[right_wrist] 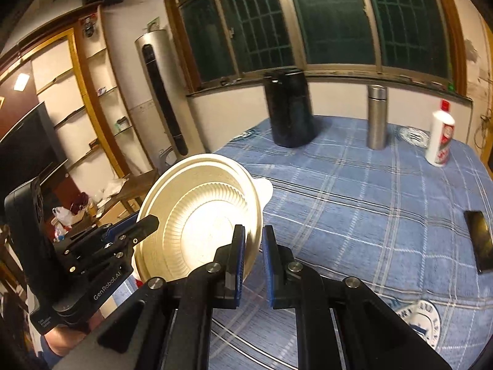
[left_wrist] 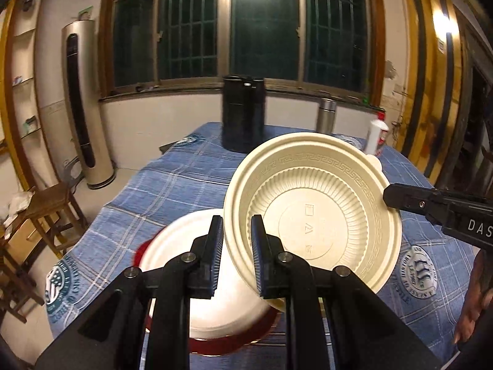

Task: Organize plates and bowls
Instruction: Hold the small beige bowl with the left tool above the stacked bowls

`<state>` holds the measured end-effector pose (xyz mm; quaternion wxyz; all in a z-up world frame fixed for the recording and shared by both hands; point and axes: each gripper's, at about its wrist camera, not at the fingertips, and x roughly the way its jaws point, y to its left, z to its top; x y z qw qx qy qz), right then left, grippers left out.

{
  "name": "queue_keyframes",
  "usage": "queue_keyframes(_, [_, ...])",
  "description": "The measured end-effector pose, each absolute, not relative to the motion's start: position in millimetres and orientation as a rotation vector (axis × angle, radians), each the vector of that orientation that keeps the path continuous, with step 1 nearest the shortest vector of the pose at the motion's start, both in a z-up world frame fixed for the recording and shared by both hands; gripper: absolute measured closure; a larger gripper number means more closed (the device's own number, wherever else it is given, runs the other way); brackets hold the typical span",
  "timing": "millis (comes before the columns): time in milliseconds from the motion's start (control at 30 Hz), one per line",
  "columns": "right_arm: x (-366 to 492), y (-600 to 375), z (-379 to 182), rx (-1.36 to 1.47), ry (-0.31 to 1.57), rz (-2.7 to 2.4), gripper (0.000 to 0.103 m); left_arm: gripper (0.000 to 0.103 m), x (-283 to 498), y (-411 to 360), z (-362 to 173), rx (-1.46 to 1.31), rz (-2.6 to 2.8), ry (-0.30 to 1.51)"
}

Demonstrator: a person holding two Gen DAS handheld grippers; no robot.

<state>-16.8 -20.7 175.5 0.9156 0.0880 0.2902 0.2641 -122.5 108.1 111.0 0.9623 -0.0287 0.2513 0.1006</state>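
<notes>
Both grippers clamp 1 cream bowl (left_wrist: 311, 212), tilted on edge above the worktop (left_wrist: 172, 182). The left gripper (left_wrist: 237, 256) has its jaws pinched on the rim at 7 o'clock in its own view. The right gripper (right_wrist: 254, 262) has its jaws closed on the opposite rim, seen at 3 o'clock in the left view. A white plate (left_wrist: 181, 246) lies on a red plate (left_wrist: 234, 343) just below the bowl. A black canister (right_wrist: 289, 111), steel flask (right_wrist: 377, 117) and white bottle (right_wrist: 440, 138) stand at 12 o'clock.
</notes>
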Motion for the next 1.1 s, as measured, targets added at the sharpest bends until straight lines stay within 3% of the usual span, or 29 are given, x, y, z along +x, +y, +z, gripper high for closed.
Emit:
queue_keyframes(600, [9,70,165,0.079,0.685,0.630,0.092,0.088,-137,180,89,-0.180,0.308,0.566])
queue_keyframes(1100, [13,90,141,0.067,0.763,0.662,0.092,0.088,-137,190,73,-0.195,0.335,0.614])
